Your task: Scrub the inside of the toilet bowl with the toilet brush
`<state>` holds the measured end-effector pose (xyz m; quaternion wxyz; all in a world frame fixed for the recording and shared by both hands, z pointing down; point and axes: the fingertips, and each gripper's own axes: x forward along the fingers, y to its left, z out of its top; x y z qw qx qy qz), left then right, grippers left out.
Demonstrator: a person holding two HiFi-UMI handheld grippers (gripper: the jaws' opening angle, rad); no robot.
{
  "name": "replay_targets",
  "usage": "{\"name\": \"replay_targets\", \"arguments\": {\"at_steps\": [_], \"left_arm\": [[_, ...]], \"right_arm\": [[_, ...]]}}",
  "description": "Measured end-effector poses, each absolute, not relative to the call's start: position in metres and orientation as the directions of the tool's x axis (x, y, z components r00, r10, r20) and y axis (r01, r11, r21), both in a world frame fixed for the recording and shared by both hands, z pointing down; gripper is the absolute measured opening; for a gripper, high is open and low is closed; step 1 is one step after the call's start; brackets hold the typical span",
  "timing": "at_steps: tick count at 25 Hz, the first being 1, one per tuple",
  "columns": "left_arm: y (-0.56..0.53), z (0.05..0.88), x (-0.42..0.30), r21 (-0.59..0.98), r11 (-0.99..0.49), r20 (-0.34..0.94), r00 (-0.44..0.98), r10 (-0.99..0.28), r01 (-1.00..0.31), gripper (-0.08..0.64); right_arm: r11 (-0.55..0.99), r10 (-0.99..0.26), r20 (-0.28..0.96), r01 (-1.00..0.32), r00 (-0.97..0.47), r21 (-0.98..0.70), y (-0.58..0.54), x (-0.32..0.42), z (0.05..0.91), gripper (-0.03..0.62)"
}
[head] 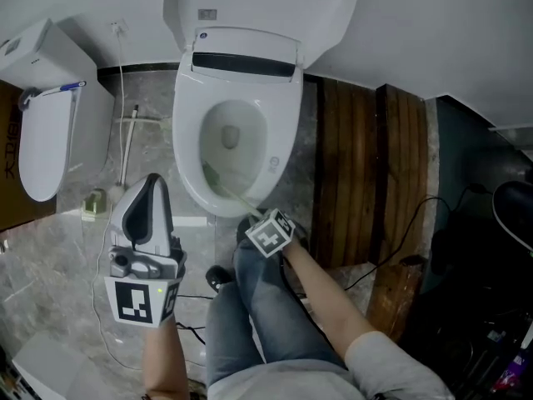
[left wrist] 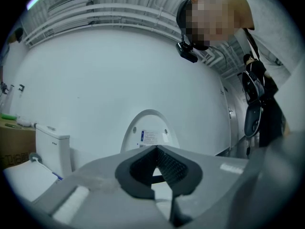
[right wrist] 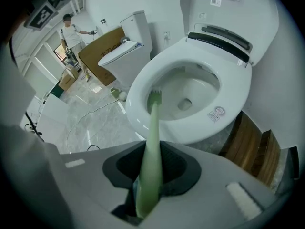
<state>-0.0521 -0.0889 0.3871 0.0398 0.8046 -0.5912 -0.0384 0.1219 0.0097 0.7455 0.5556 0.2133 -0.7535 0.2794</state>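
A white toilet (head: 236, 132) stands with its lid up, its bowl (right wrist: 190, 87) open. My right gripper (head: 268, 233) is shut on the pale green toilet brush handle (right wrist: 150, 166). The brush head (right wrist: 155, 98) reaches over the near left rim into the bowl; in the head view the brush (head: 218, 182) lies against the bowl's near left wall. My left gripper (head: 148, 223) is held up to the left of the toilet, pointing at the raised lid (left wrist: 148, 132). Its jaws are closed together with nothing between them.
A second toilet (head: 46, 115) stands at the left by a cardboard box (right wrist: 102, 49). Wooden planks (head: 366, 182) lie right of the bowl. Cables (head: 400, 248) run over the marble floor. A person (right wrist: 71, 32) stands far off in the right gripper view.
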Motion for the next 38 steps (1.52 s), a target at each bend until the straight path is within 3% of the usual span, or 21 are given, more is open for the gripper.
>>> {"name": "replay_targets", "arguments": {"at_steps": [16,30,38], "left_arm": [[-0.019,0.382,-0.043,0.069,-0.356,0.040,0.359,-0.933,-0.932,0.000],[-0.030,0.378,-0.066,0.061,-0.329,0.037,0.331,-0.943,-0.942,0.000],[-0.056,0.396,-0.076,0.061,-0.306,0.085,0.310,-0.947,-0.950,0.000]], "right_arm": [[0.841,-0.135,0.987,-0.536,-0.086,0.068,0.014,0.151,0.732,0.084],[0.669,-0.218,0.965,-0.742,-0.147,0.038,-0.018,0.142,0.720,0.084],[0.680,-0.286,0.952,-0.723,-0.110,0.121,-0.069,0.144,0.715,0.084]]}}
